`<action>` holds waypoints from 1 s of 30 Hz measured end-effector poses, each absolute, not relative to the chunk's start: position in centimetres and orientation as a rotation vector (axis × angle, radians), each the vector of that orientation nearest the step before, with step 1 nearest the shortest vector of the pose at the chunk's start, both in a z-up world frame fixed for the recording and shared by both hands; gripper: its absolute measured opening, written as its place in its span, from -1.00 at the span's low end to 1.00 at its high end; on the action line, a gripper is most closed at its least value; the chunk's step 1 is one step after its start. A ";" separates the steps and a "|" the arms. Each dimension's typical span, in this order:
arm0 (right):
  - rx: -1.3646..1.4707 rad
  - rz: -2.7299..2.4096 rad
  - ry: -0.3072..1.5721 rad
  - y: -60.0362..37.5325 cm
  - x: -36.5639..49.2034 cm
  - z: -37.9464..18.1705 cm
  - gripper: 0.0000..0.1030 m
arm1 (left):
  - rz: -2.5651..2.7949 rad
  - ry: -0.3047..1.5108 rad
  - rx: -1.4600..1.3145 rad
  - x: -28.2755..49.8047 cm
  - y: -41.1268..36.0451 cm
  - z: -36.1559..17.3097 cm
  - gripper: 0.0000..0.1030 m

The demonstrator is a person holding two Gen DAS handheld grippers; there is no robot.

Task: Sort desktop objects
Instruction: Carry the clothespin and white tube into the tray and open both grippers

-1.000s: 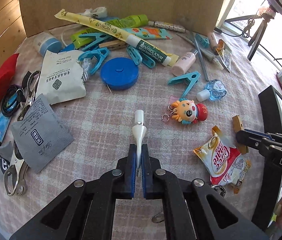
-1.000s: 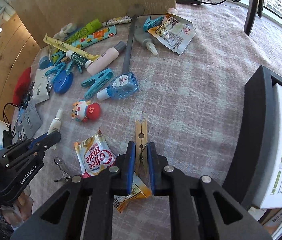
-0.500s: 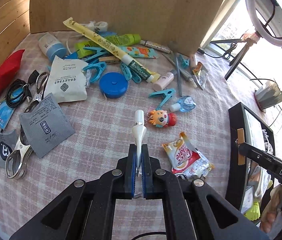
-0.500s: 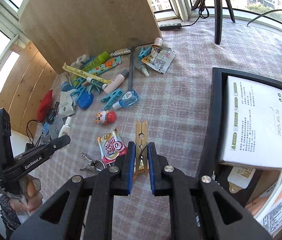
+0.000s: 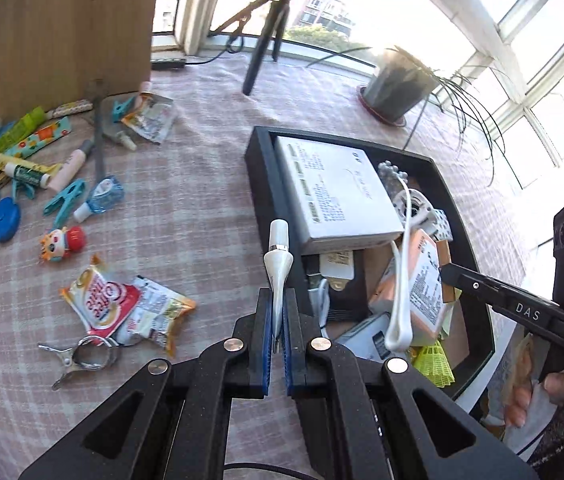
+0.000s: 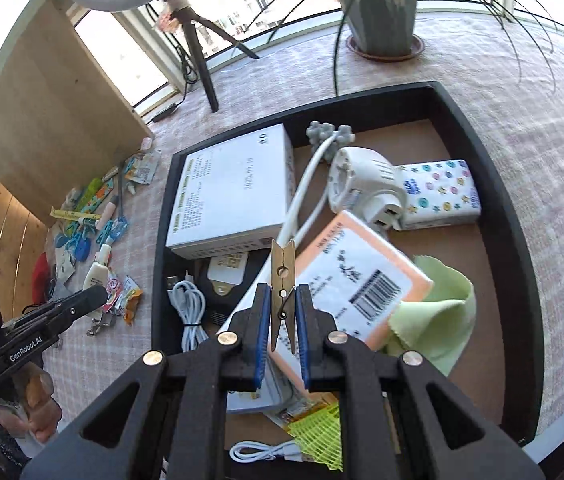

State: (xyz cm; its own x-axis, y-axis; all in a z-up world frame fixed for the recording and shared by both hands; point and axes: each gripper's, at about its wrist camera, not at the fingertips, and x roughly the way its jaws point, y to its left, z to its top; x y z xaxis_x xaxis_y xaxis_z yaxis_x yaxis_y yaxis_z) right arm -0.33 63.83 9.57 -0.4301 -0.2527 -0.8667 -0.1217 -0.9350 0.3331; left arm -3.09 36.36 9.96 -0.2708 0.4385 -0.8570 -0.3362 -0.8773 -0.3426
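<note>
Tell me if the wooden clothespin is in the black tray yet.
Not yet: wooden clothespin is clamped in the right gripper, hanging above the black tray.

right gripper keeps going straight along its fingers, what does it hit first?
Probably the peach-and-white barcode packet lying in the black tray, right behind the wooden clothespin that the right gripper holds; the clothespin's tip would likely land first. Depth is unclear.

The black tray [image 6: 517, 240] is crowded — a white box [image 6: 234, 188] fills its far-left corner, an orange packet [image 6: 357, 276] and green cloth [image 6: 437, 308] its middle. Bare floor shows along its far-right wall — open tablecloth [image 5: 202, 208] lies left of the tray.
</note>
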 end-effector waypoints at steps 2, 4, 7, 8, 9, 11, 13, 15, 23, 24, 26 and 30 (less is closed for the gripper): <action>1.649 -2.570 -0.584 65.9 0.7 9.5 -0.75 | 2.130 -0.081 -1.489 -2.2 38.7 10.3 -0.92; 1.662 -2.596 -0.597 67.1 1.5 9.5 -0.76 | 2.109 -0.040 -1.474 -1.5 40.5 10.6 -0.92; 1.662 -2.629 -0.601 68.0 2.5 9.8 -0.75 | 2.092 0.009 -1.463 -0.7 42.4 10.9 -0.92; 1.665 -2.638 -0.605 68.2 2.8 9.9 -0.73 | 2.085 0.028 -1.464 -0.4 42.9 10.9 -0.88; 1.676 -2.640 -0.610 68.3 3.0 10.0 -0.65 | 2.071 0.043 -1.467 -0.2 43.3 10.9 -0.76; 1.675 -2.651 -0.625 68.5 3.1 10.0 -0.54 | 2.050 0.071 -1.455 0.3 43.9 10.9 -0.72; 1.667 -2.660 -0.634 68.5 3.2 10.2 -0.50 | 2.061 0.107 -1.437 0.8 44.2 11.2 -0.72; 1.660 -2.659 -0.630 68.3 3.2 10.4 -0.50 | 2.065 0.121 -1.424 1.0 44.2 11.5 -0.72; 1.641 -2.631 -0.589 66.4 2.9 10.8 -0.50 | 2.095 0.120 -1.396 1.2 43.6 12.4 -0.72; 1.637 -2.629 -0.582 66.2 2.8 10.9 -0.50 | 2.100 0.120 -1.393 1.2 43.5 12.4 -0.72; 1.629 -2.620 -0.571 65.6 2.6 11.1 -0.50 | 2.106 0.120 -1.391 1.2 43.3 12.4 -0.72; 1.607 -2.592 -0.530 64.1 2.0 11.5 -0.49 | 2.127 0.094 -1.420 0.8 42.0 11.9 -0.72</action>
State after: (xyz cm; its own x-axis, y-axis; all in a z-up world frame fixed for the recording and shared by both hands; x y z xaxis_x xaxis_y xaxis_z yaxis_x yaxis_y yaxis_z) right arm 2.04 64.10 11.53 -0.4602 -0.2160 -0.8611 -0.1392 -0.9404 0.3103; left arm 0.78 42.03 11.92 -0.2706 0.4197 -0.8664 -0.4946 -0.8327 -0.2489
